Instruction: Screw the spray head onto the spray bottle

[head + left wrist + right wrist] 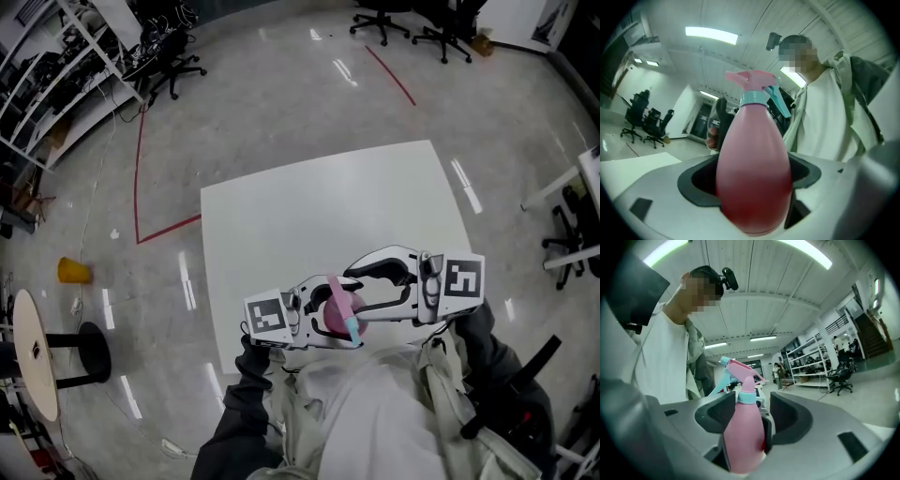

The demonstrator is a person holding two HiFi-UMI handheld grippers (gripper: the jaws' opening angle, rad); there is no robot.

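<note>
Two handheld grippers meet above the near edge of a white table (319,206); the left gripper (753,177) is clamped on the belly of a pink spray bottle (752,150), whose pink and teal spray head (757,84) sits on its neck; the right gripper (751,414) has its jaws loose around the same bottle, not pressing.

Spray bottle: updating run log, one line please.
spray head: on spray bottle; left gripper: shut on bottle; right gripper: open around it
</note>
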